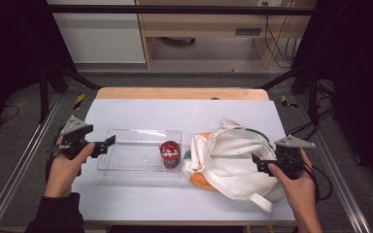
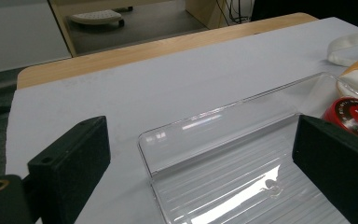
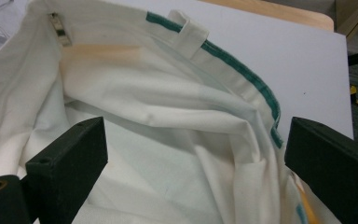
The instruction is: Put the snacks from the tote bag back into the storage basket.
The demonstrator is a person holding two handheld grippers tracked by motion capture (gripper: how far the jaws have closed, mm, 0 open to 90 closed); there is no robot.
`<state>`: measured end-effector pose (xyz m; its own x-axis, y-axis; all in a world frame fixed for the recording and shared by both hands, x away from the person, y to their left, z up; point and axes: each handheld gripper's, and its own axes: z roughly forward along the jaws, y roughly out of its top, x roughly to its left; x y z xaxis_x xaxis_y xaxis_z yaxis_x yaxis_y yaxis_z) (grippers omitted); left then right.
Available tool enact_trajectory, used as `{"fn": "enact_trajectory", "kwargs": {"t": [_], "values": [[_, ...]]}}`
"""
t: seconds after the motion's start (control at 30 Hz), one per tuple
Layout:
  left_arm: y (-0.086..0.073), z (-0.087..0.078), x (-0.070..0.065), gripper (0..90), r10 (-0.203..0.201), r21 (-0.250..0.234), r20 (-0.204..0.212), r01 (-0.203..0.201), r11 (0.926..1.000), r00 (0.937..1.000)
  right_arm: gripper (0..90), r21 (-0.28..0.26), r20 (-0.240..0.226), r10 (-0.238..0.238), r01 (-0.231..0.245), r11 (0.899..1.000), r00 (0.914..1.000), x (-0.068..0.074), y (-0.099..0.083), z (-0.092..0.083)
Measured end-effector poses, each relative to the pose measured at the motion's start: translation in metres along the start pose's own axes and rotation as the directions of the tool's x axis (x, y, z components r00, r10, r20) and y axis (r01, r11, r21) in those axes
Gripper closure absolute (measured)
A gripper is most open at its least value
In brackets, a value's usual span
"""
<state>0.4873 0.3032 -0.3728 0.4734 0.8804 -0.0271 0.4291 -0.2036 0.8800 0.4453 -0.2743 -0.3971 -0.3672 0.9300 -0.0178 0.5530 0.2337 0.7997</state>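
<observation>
Your left gripper (image 1: 108,143), jaws wide and empty, sits at the clear tray's (image 1: 126,165) left end, nearer the red tin (image 1: 170,154) at its right end than your right gripper (image 1: 258,162), also wide and empty over the cloth bag (image 1: 228,160) toward the tabletop's right edge.

1. My left gripper (image 2: 200,177) has matt black jaws, plastic by the look, with a brass-coloured ring at the base.
2. The tray (image 2: 223,140) ahead of it is clear glossy plastic with a ribbed floor that catches the light.
3. The tin (image 1: 170,151) in it has a shiny red lid.
4. My right gripper (image 3: 196,172) hangs over the bag (image 3: 158,121): soft, creased, matt white cloth with green woven trim.
5. The table (image 1: 175,109) has a smooth, matt, pale cover; its far edge is bare wood.
</observation>
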Motion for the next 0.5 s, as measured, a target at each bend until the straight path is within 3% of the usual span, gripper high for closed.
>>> {"fn": "enact_trajectory", "kwargs": {"t": [0.27,0.5], "values": [[-0.001,-0.001,0.002,3.8,-0.003,0.000,-0.006,0.003,1.0000,1.0000,5.9,0.001,-0.012,0.014,-0.014,1.000,0.9998,0.007,-0.012,0.008],[0.000,0.001,-0.001,3.8,0.003,-0.002,0.000,-0.003,1.0000,1.0000,5.8,-0.038,-0.014,0.047,-0.047,0.998,0.9988,0.010,-0.023,0.009]]}}
